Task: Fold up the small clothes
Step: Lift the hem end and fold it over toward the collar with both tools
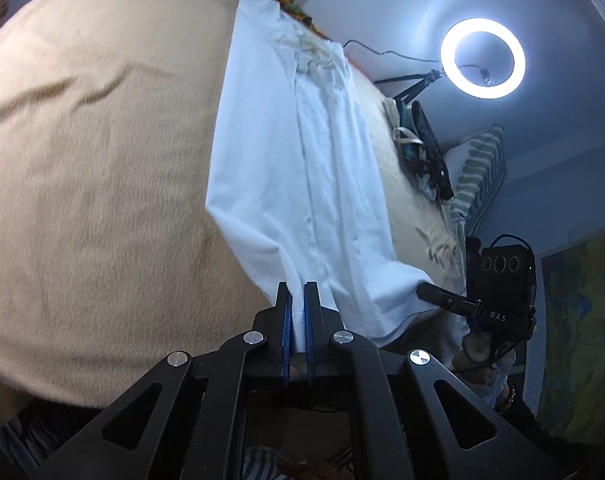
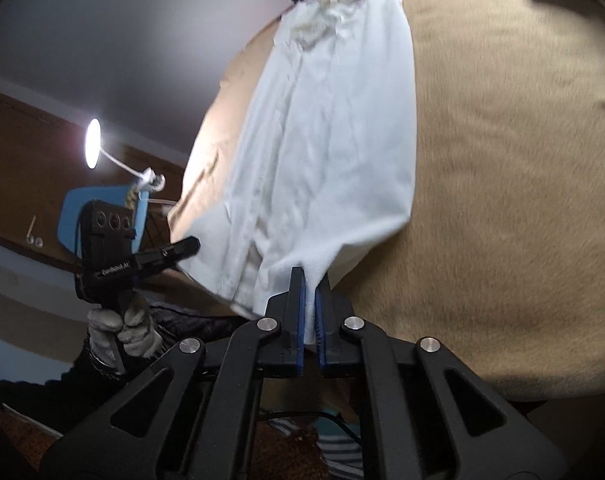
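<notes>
Your left gripper [image 1: 298, 300] and right gripper [image 2: 309, 286] each pinch a near corner of the long white cotton garment [image 1: 302, 168] stretched over the tan fleece blanket [image 1: 102, 200]. A glowing ring light [image 1: 482, 58] and what looks like tangled dark clothing [image 1: 422, 148] sit beyond.

Left wrist view looking forward along its jaws, close above the tan blanket [image 1: 94, 184], right wrist view likewise, both sharing the white garment [image 1: 302, 184] stretching ahead of the jaws
</notes>
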`<action>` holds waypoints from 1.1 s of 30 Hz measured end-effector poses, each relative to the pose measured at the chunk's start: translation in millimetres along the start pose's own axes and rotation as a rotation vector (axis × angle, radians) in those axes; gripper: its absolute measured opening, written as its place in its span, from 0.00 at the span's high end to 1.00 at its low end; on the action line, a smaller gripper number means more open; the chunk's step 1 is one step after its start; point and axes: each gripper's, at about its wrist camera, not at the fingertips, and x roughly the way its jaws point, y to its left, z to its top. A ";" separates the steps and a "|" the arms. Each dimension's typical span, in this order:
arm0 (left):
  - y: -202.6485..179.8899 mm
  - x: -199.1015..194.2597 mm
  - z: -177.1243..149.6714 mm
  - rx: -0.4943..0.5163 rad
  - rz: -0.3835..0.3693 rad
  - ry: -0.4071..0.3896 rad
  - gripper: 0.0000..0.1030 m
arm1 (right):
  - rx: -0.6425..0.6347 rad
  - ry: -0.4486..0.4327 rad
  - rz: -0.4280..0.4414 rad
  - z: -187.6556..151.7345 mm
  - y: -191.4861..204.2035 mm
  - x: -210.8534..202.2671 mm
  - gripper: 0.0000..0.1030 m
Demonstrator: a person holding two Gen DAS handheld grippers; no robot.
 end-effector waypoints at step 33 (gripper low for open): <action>11.0 17.6 146.6 -0.001 0.153 -0.180 0.94 | 0.052 -0.189 -0.145 149.2 -35.8 8.9 0.78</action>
